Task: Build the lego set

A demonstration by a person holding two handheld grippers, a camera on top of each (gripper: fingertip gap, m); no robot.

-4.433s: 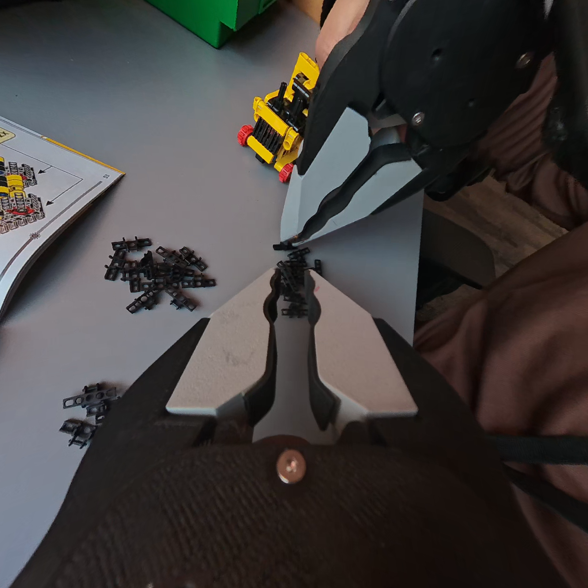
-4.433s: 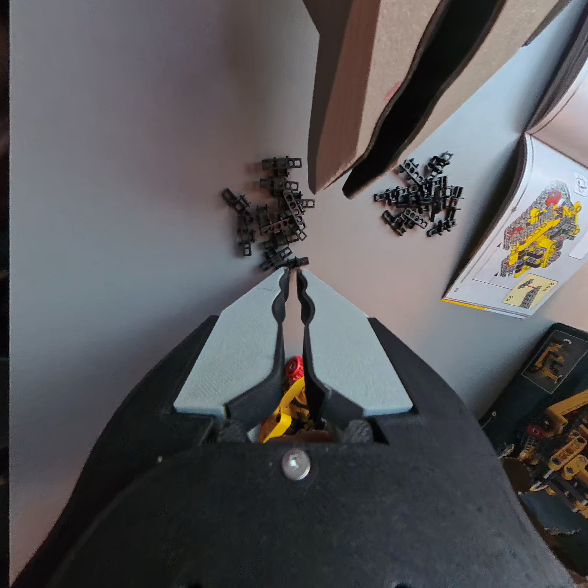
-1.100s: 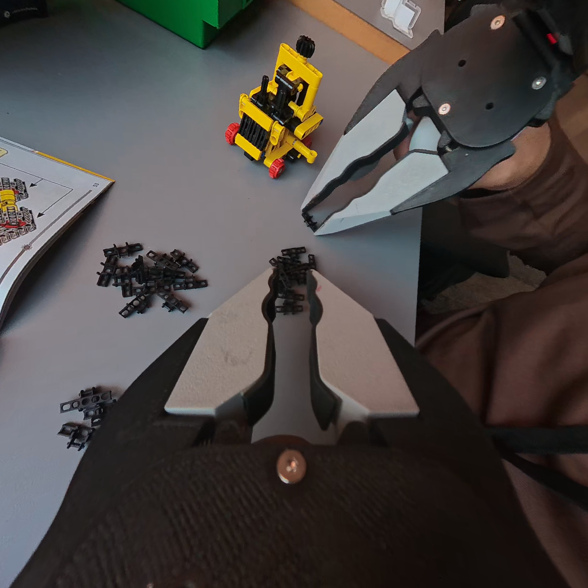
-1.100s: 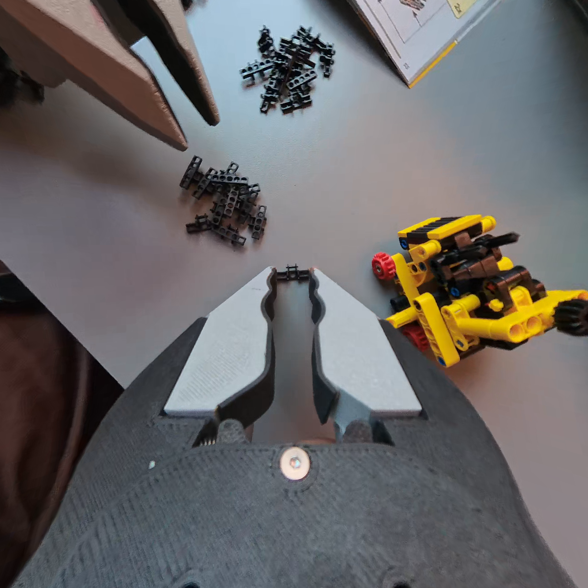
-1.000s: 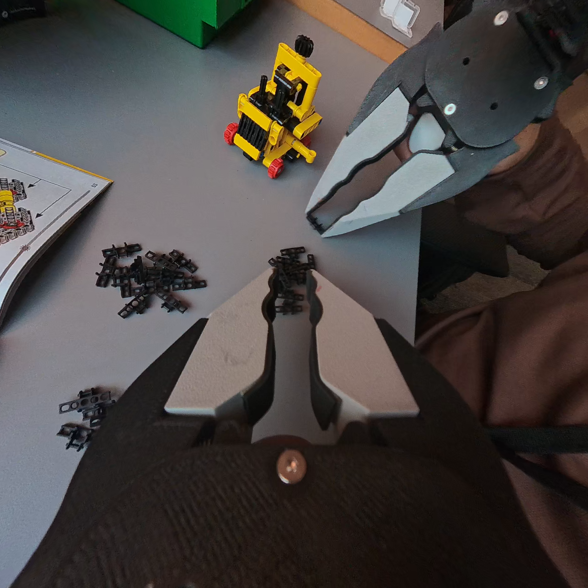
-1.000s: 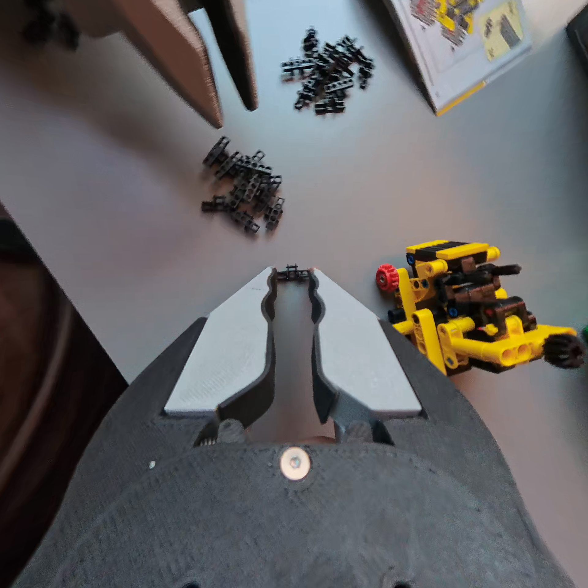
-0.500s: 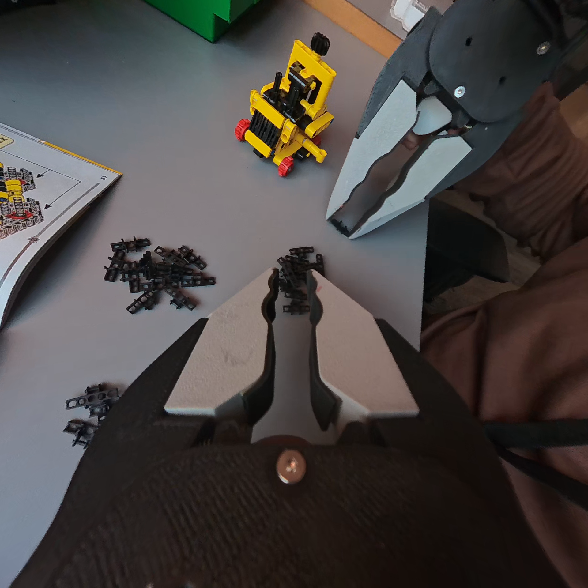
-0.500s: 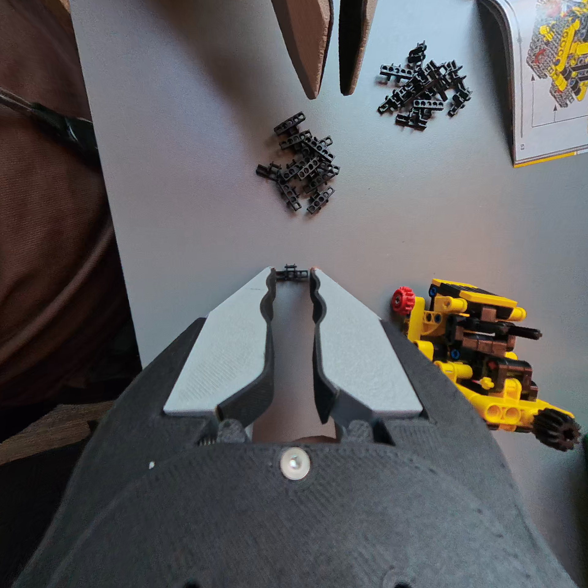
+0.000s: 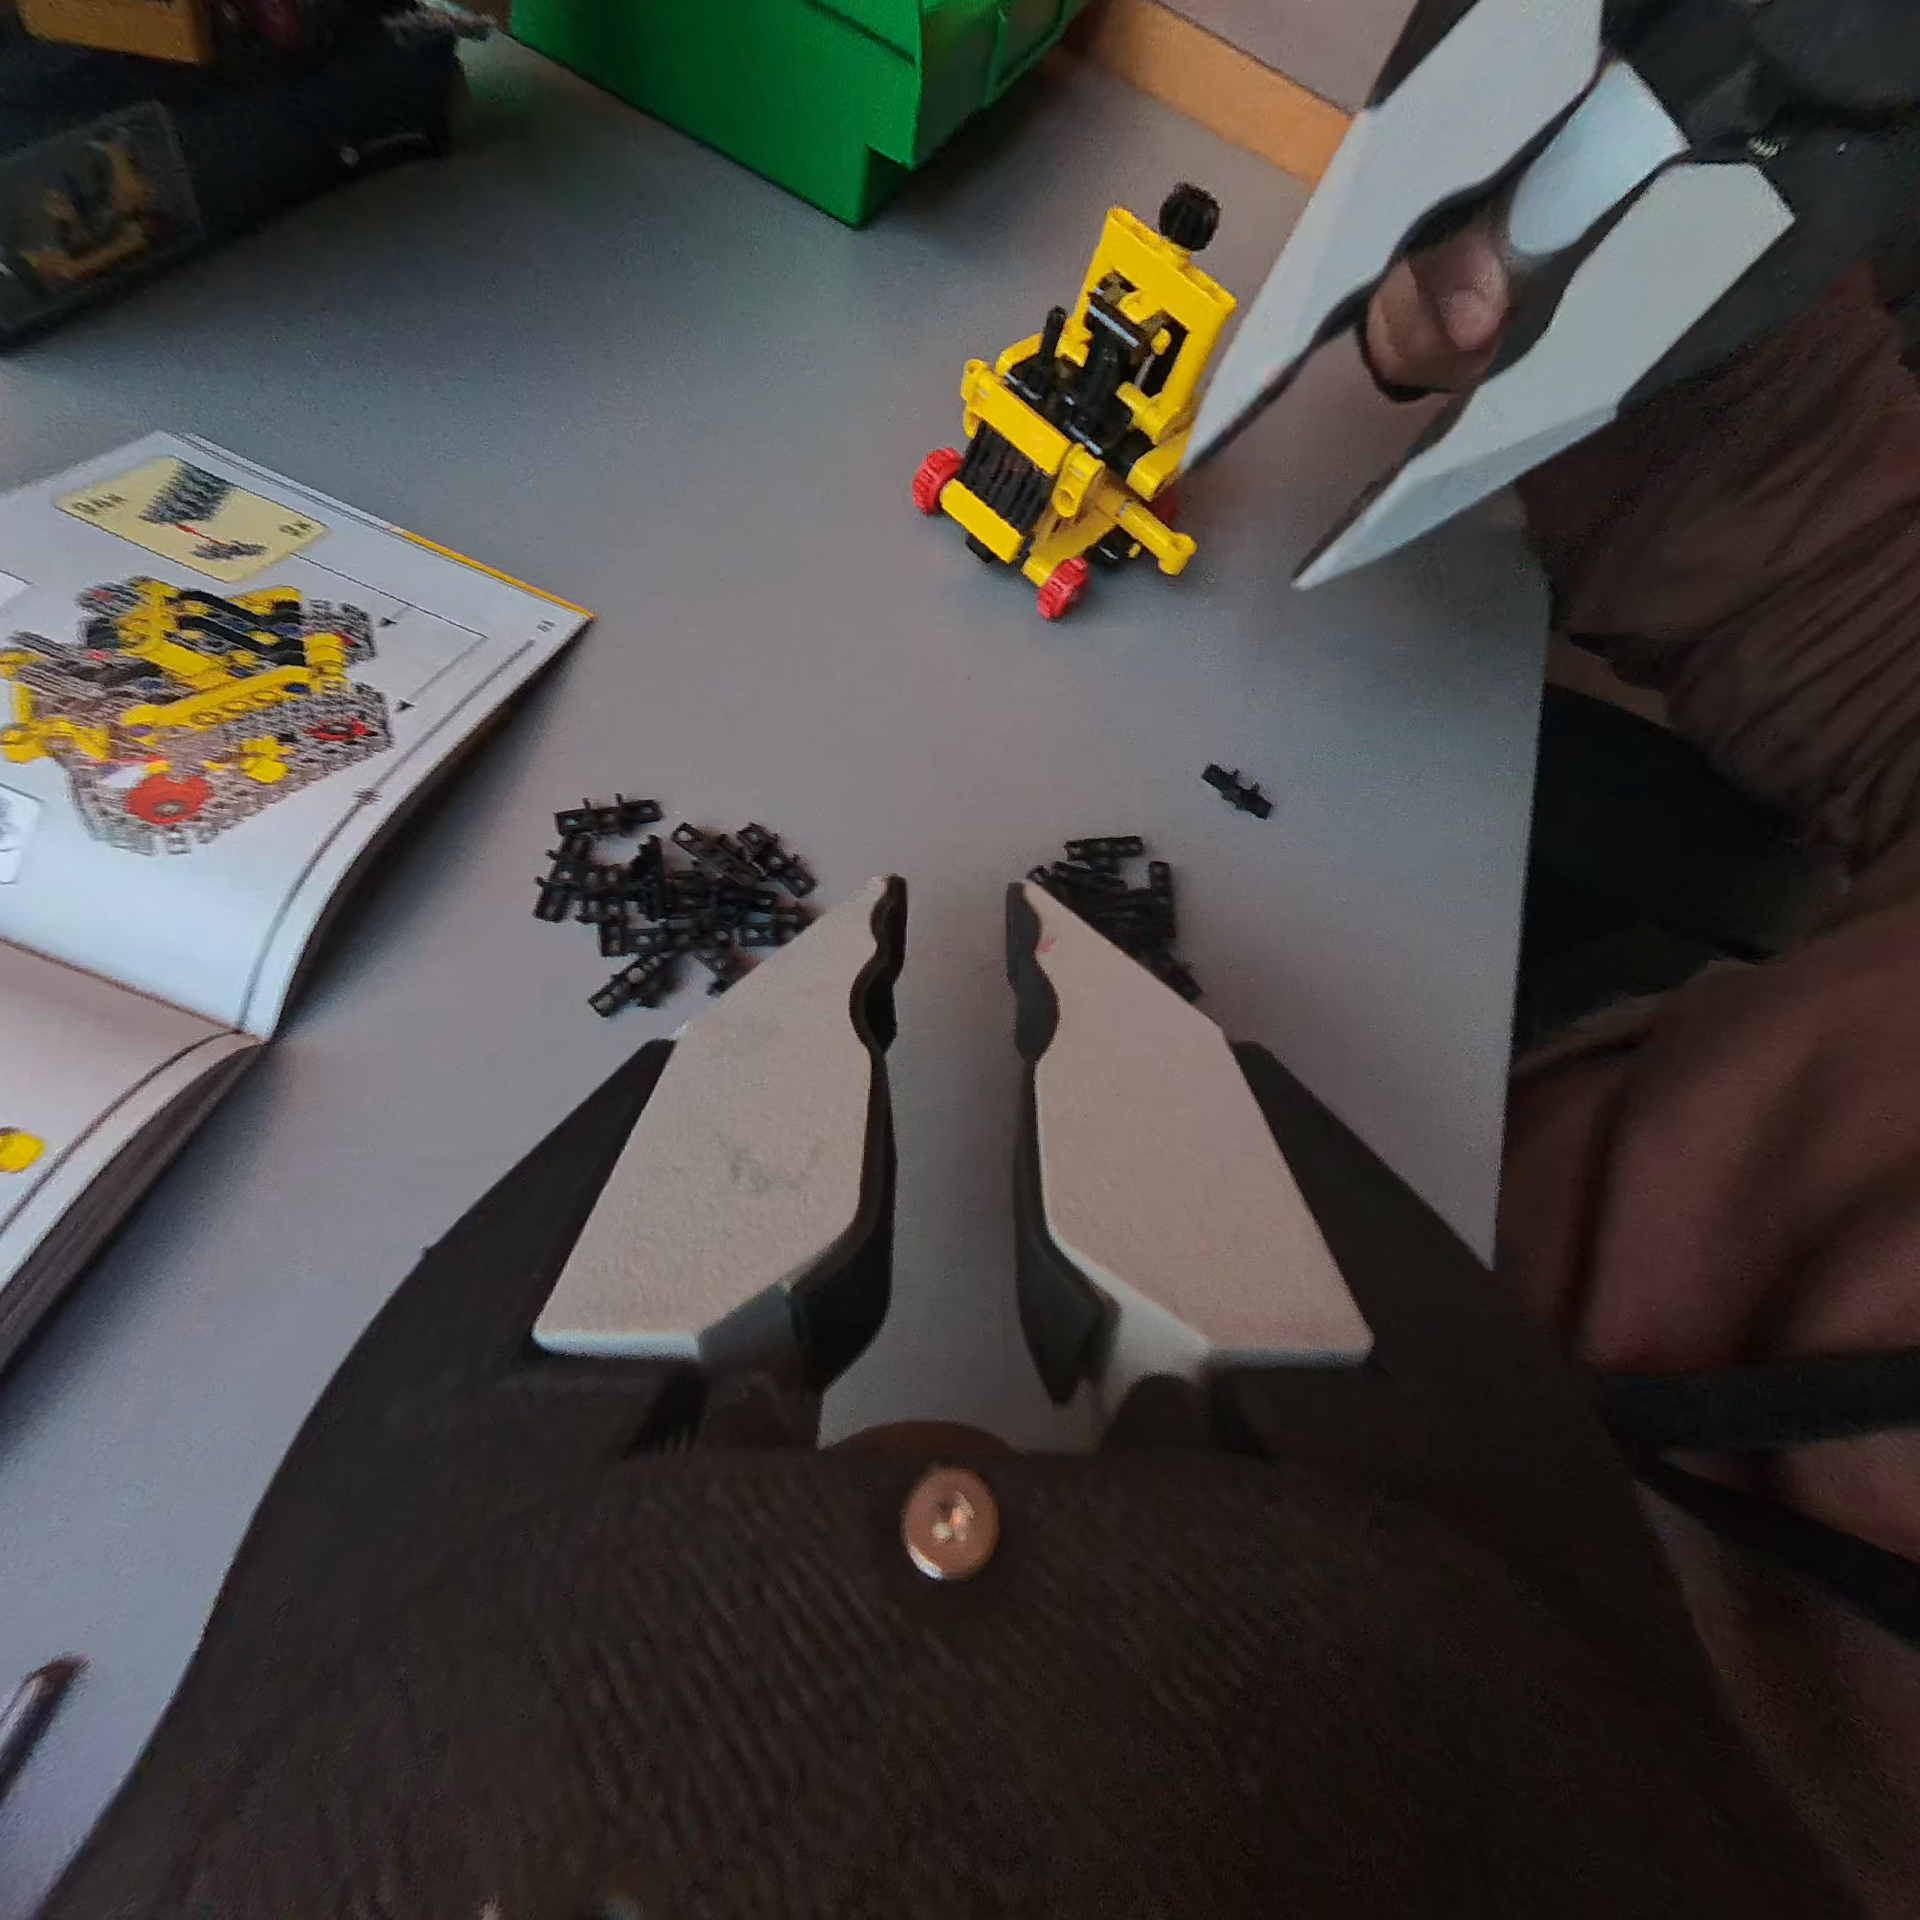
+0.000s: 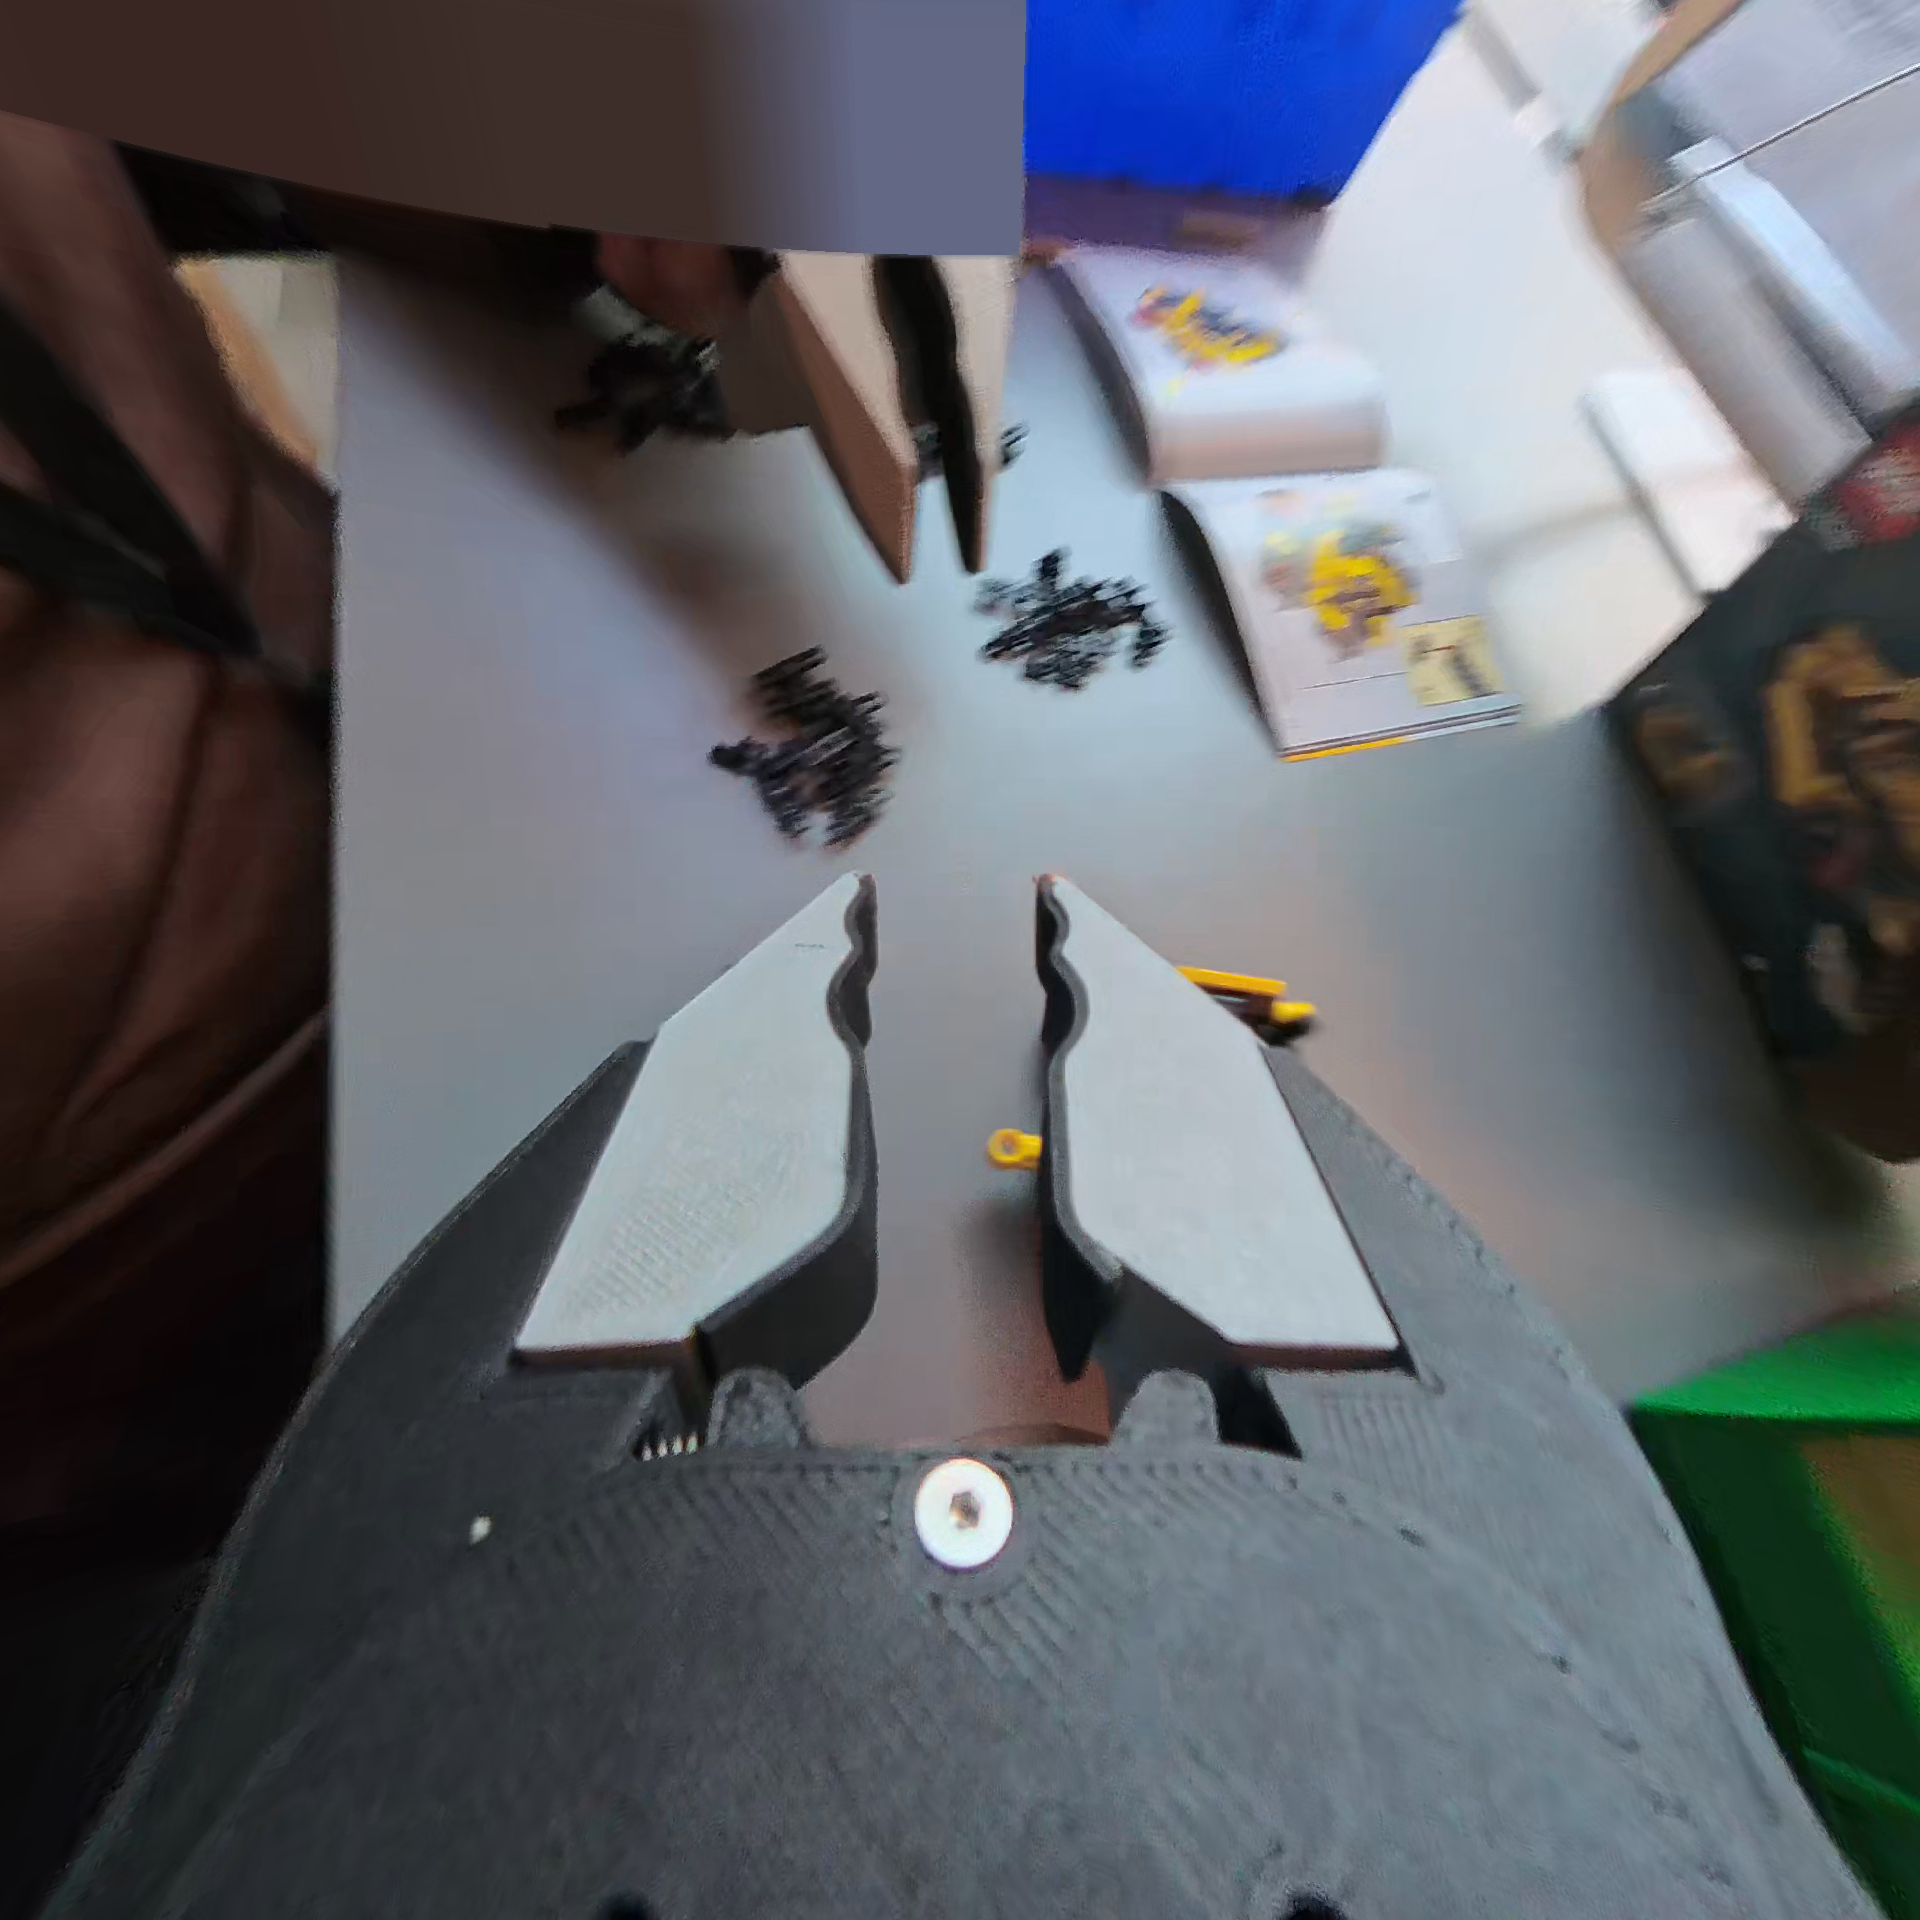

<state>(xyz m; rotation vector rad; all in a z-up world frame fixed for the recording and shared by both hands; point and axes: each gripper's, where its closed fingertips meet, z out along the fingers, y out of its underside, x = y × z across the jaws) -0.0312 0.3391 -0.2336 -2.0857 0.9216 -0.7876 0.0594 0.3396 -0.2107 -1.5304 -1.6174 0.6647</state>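
My left gripper is open and empty, low over the grey table, between two piles of small black links: one to its left, one to its right. A single black link lies apart, beyond the right pile. The yellow model with red wheels stands farther back. My right gripper is open and empty, raised over the table; it also shows in the left wrist view beside the model. The right wrist view is blurred; the model is mostly hidden behind the right finger.
An open instruction booklet lies at the left. A green box and a dark set box stand at the back. The table's edge runs close on the right, with the person's brown clothing beyond it. A third link pile lies farther off. There is about 10 cm between the tips of the two grippers. It is some 6 cm from my right tips to the single black link.
My right gripper opened, no longer holds the black link, and pulled up and back toward the model. A single link now lies on the table. My left gripper shifted left, between the piles.
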